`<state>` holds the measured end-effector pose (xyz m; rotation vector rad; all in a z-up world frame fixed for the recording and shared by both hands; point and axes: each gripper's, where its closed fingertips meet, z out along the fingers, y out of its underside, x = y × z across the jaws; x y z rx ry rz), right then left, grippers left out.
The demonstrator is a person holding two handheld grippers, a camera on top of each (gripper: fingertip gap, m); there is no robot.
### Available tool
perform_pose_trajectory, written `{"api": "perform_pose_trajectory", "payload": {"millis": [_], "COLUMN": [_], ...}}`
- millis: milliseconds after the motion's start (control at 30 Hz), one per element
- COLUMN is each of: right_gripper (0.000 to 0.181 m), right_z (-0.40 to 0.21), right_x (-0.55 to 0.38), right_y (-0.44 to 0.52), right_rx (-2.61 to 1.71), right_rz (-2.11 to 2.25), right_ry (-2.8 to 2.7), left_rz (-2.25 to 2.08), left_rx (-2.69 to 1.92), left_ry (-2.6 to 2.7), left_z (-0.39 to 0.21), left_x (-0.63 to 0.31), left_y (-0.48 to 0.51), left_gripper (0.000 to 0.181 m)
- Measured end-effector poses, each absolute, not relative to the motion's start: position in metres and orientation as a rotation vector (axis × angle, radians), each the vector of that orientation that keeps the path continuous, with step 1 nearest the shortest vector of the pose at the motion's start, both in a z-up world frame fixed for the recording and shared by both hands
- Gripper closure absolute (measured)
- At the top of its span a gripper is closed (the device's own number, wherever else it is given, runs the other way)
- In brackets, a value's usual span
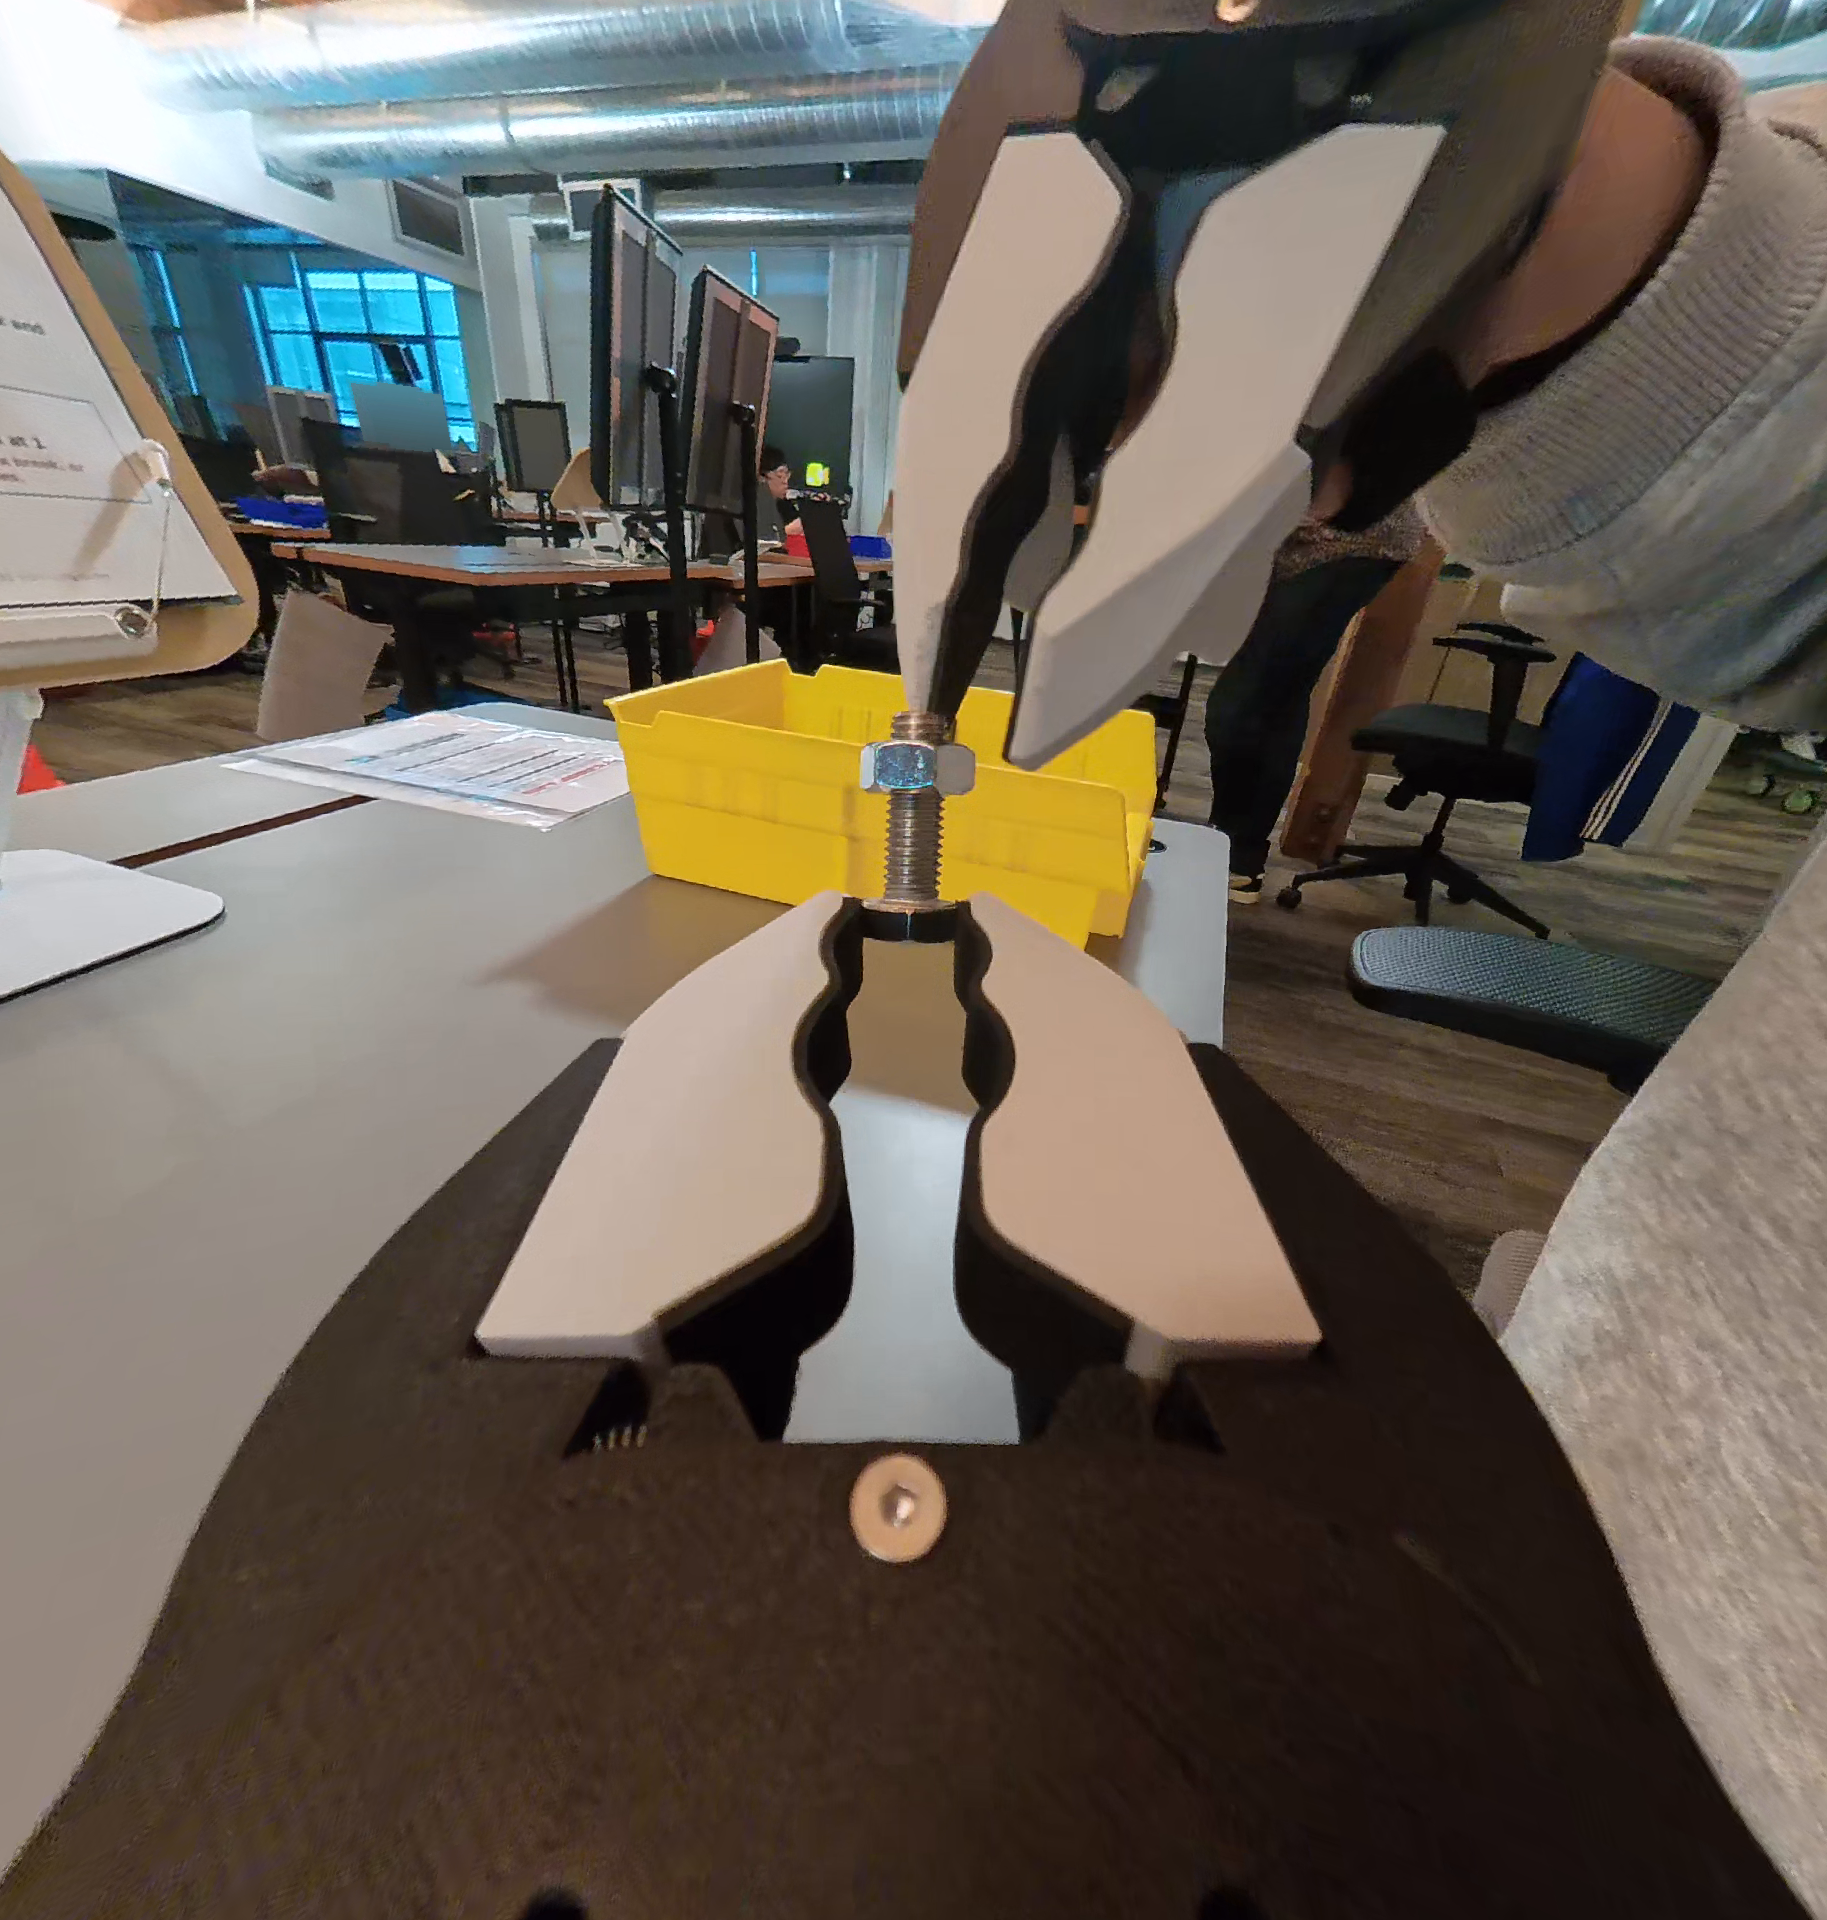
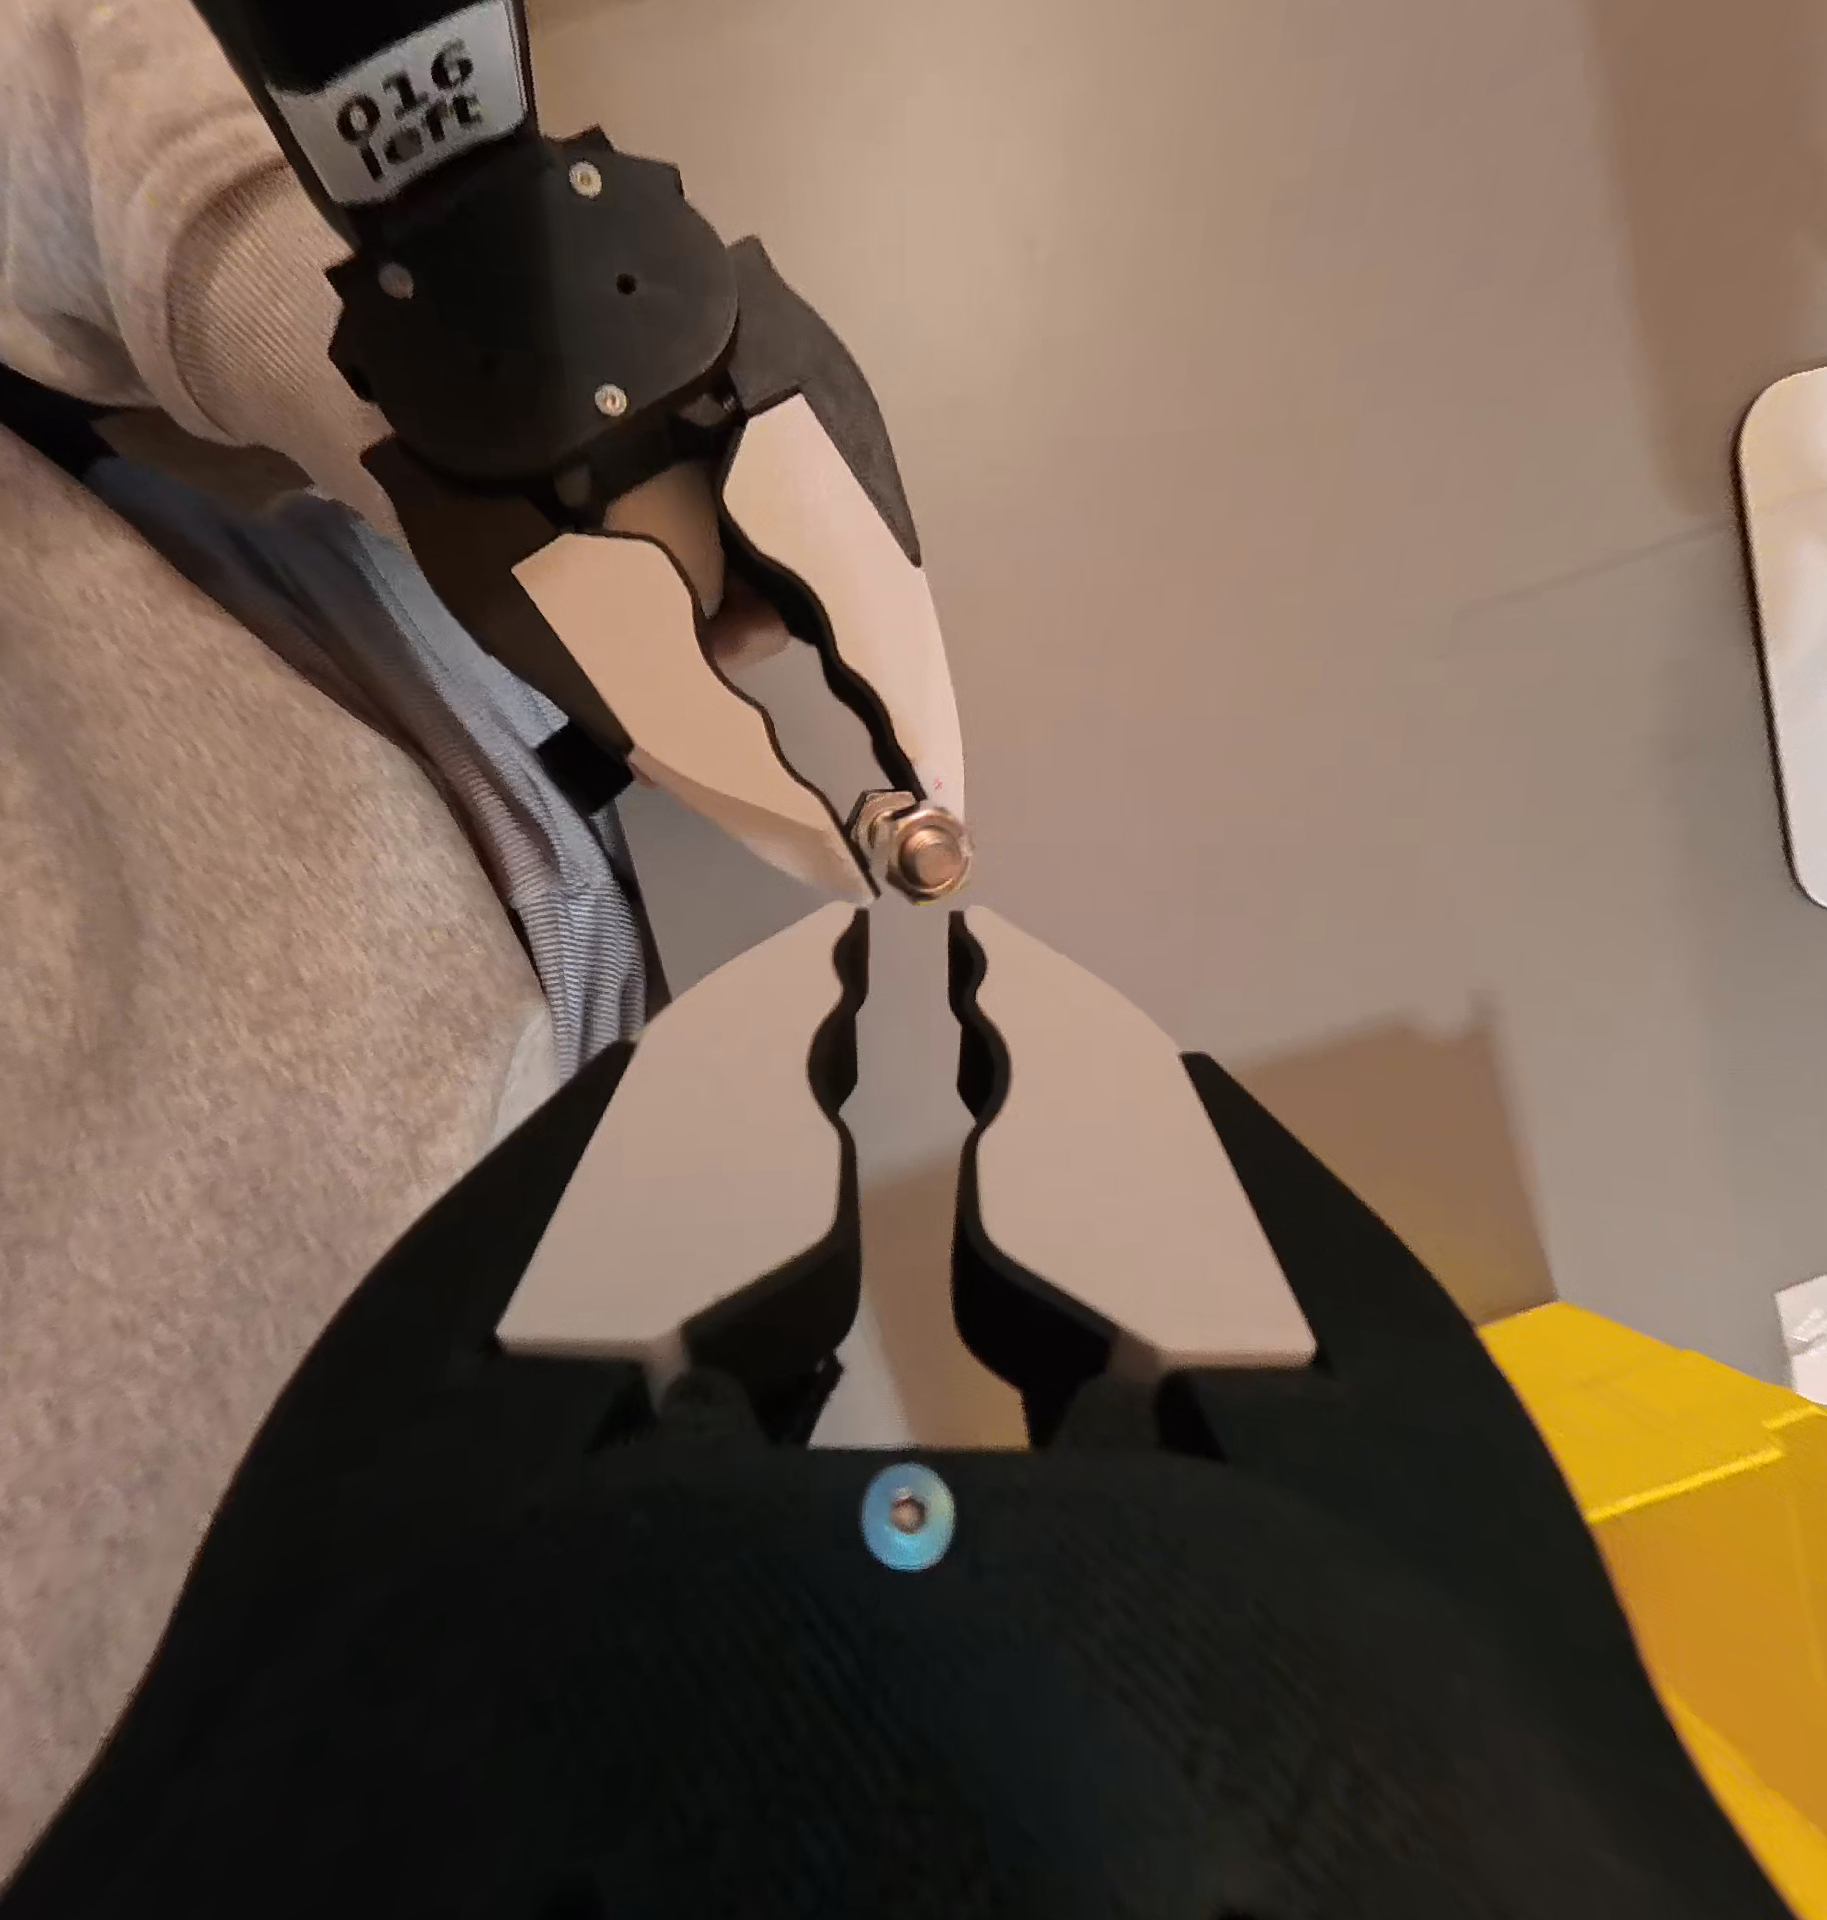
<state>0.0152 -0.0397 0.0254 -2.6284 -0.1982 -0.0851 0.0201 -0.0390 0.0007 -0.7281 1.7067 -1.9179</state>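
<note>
- The left tongs (image 1: 907, 920) are clamped on the head of a bolt (image 1: 911, 842). It stands upright off their tips, threaded shaft pointing to 12 o'clock in the left wrist view.
- A hex nut (image 1: 915, 769) sits on the thread near the bolt's free top end, well clear of the left tongs' tips.
- The right tongs (image 2: 904, 920) are apart with nothing between them. In the left wrist view they come down from 1 o'clock. One tip sits at the bolt's top end, seemingly touching it, and the other hangs just beside the nut at its 3 o'clock.
- In the right wrist view the bolt's end and nut lie just past the parted tips at 12 o'clock, not yet inside the gap.
- A yellow bin (image 1: 743, 769) rests on the grey tabletop (image 1: 265, 1039) beyond the bolt, with a printed sheet (image 1: 441, 758) lying flat at its 9 o'clock.
- A white stand (image 1: 57, 914) carrying a page sits at 9 o'clock on the tabletop.
</note>
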Motion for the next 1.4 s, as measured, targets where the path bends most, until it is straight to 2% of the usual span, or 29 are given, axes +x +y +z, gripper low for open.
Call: {"api": "perform_pose_trajectory", "payload": {"millis": [33, 167, 533, 800, 1033, 1233, 1400], "right_gripper": [0.169, 0.173, 0.172, 0.172, 0.172, 0.172, 0.172], "right_z": [0.026, 0.028, 0.027, 0.023, 0.018, 0.017, 0.019], "right_x": [0.015, 0.015, 0.010, 0.008, 0.003, 0.002, 0.004], "right_y": [-0.039, -0.038, -0.036, -0.036, -0.037, -0.038, -0.036], "right_rx": [-2.621, -2.606, -2.600, -2.619, -2.665, -2.670, -2.655], "right_rz": [-0.058, 0.001, 0.129, 0.075, 0.046, 0.043, 0.040], "right_ry": [-0.189, -0.160, -0.137, -0.207, -0.266, -0.266, -0.242], "left_rz": [-1.918, -1.936, -1.957, -1.966, -1.961, -1.953, -1.943], "left_rx": [-0.719, -0.690, -0.656, -0.669, -0.667, -0.631, -0.635], "left_ry": [1.709, 1.714, 1.734, 1.781, 1.838, 1.812, 1.805], "left_z": [0.001, 0.000, -0.001, -0.006, -0.013, -0.010, -0.008], "left_x": [0.019, 0.017, 0.014, 0.013, 0.012, 0.010, 0.011], "left_y": [-0.040, -0.044, -0.048, -0.051, -0.057, -0.056, -0.054], "left_gripper": [0.164, 0.164, 0.163, 0.163, 0.151, 0.163, 0.163]}}
